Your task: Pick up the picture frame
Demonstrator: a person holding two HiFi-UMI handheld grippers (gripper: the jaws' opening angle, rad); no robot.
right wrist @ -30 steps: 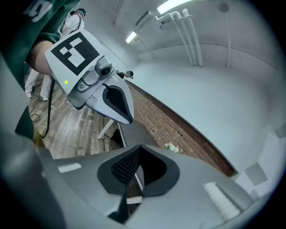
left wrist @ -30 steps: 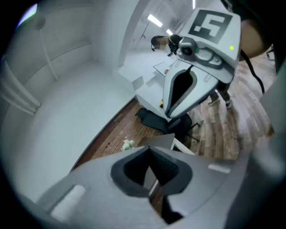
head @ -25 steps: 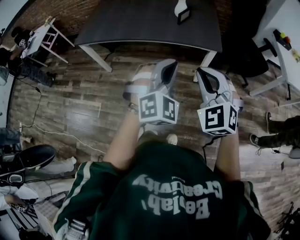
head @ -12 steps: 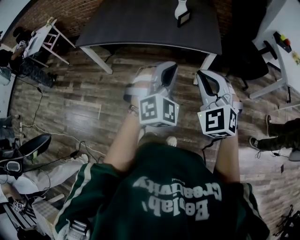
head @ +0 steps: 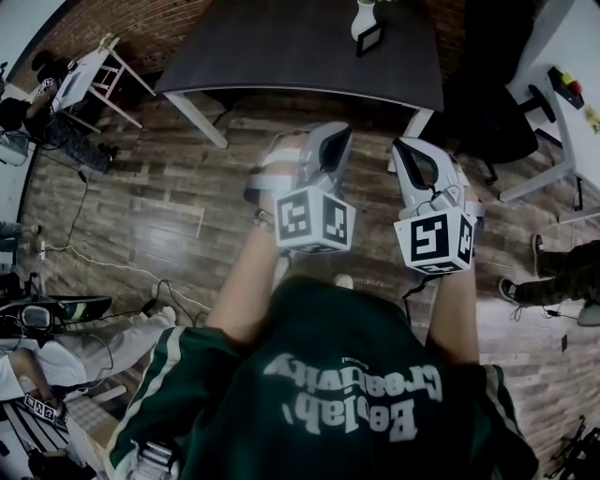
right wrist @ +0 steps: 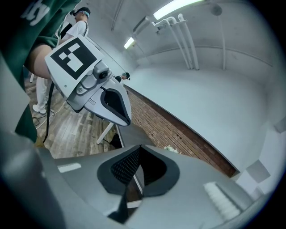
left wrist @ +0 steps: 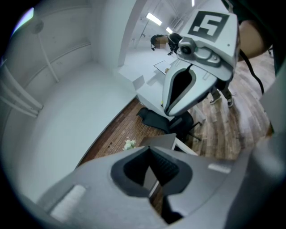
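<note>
table (head: pixel 281 47): dark (on wood floor (head: pixel 169 187)) | top: picture frame (head: pixel 368 38), white vase (head: pixel 362 15)

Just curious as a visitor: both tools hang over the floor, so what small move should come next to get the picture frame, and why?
Probably step toward the dark table, carrying both grippers forward. The picture frame stands far back on it, well beyond the left gripper and right gripper, which are above the wooden floor, fingers closed and empty.

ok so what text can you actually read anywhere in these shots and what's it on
"Creativity": on the green shirt, upside down in the head view.
"Beolab": same shirt, next line; spelling uncertain.
Small print near them: too small to read.
Marker cubes: black-and-white patterns only, no words.
</note>
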